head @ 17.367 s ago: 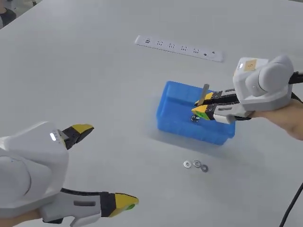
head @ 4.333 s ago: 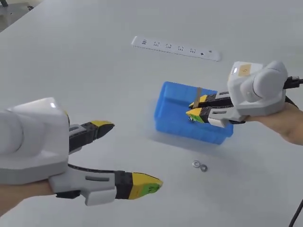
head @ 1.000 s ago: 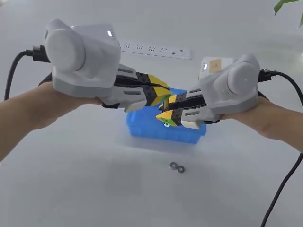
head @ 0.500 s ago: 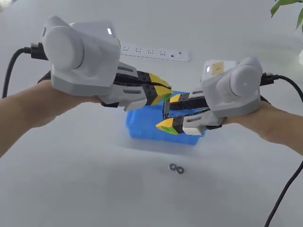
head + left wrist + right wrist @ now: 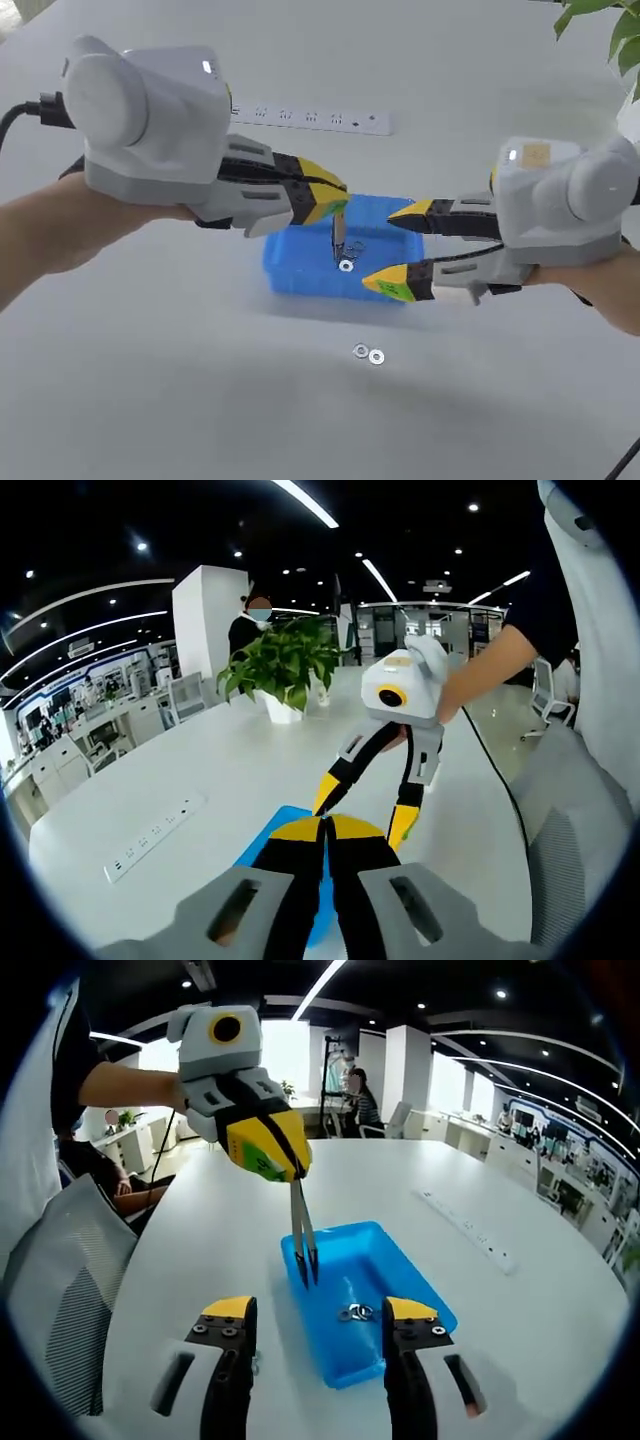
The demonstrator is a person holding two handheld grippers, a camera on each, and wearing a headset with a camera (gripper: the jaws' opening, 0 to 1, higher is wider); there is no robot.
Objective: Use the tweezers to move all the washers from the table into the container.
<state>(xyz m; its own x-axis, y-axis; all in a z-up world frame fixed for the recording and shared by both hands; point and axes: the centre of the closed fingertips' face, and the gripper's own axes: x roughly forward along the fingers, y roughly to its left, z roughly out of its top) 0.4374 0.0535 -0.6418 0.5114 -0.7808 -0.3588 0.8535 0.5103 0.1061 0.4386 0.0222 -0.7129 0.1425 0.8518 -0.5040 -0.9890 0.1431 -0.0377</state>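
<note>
My left gripper (image 5: 333,198) is shut on the thin metal tweezers (image 5: 338,238), which hang point-down over the blue container (image 5: 292,272). Several washers (image 5: 348,262) lie inside it. Two washers (image 5: 368,353) rest on the table just in front of the container. My right gripper (image 5: 402,250) is open to the right of the tweezers, with nothing between its fingers. In the right gripper view, the left gripper (image 5: 285,1165) holds the tweezers (image 5: 304,1235) above the container (image 5: 405,1285), and my right gripper (image 5: 320,1310) stands wide apart. In the left gripper view, my left gripper (image 5: 325,830) is shut.
A white power strip (image 5: 305,117) lies on the table behind the container. A potted plant (image 5: 285,670) stands at the far table end, with leaves (image 5: 600,25) at the top right of the head view. A grey chair (image 5: 60,1290) stands beside the table.
The tweezers have passed from my right gripper to my left. The right gripper has opened and drawn back to the right. The left gripper stays over the container.
</note>
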